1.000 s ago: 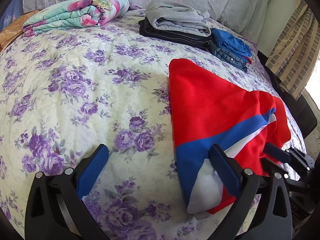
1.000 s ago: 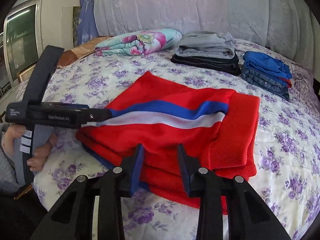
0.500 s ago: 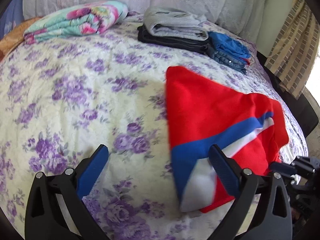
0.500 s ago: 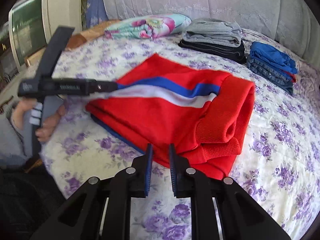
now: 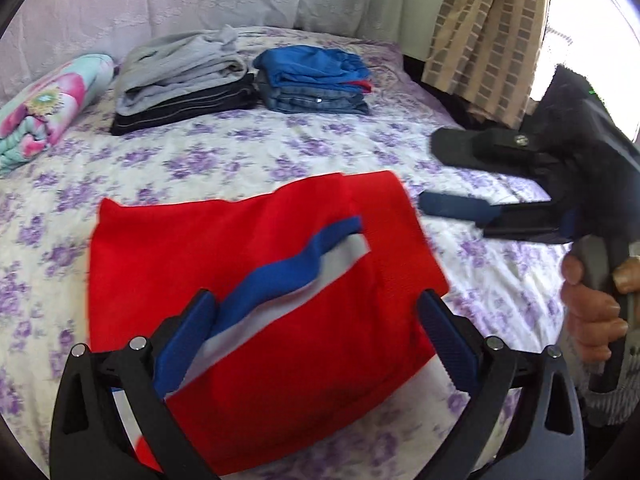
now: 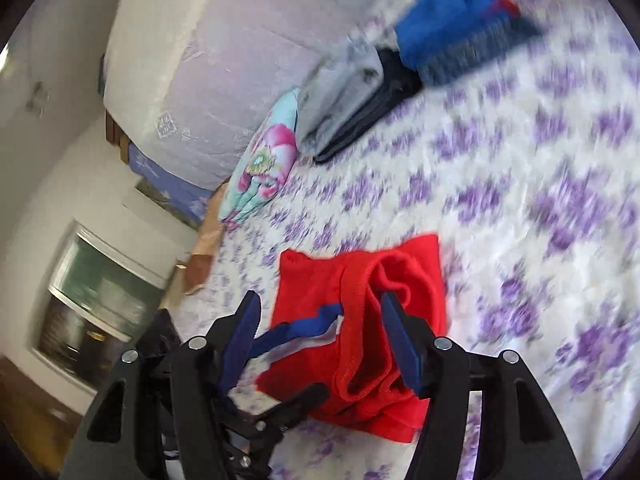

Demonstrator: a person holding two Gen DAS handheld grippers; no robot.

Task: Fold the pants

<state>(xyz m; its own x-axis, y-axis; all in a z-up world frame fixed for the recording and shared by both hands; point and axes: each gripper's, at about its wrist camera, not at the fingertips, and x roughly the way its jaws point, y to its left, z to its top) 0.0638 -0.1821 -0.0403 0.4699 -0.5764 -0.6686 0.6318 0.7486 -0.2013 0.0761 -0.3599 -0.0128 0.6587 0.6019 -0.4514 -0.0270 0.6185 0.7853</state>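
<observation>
The red pants with a blue and white stripe lie folded on the flowered bed. My left gripper hovers over their near part, open wide, and its blue pads press on nothing. My right gripper shows in the left wrist view just off the pants' right edge, held by a hand. Its jaws are opening, and only bedsheet shows between them. In the tilted, blurred right wrist view the right gripper frames the ribbed waistband end of the pants without gripping it.
At the back of the bed stand a grey and dark stack of folded clothes and a blue and denim stack. A rolled floral blanket lies at the back left. A brown patterned curtain hangs at the right.
Both views swung fast. The left gripper moved from the bare sheet to over the pants. The right gripper shut, then opened again, rolled sharply and came to the pants' waistband end.
</observation>
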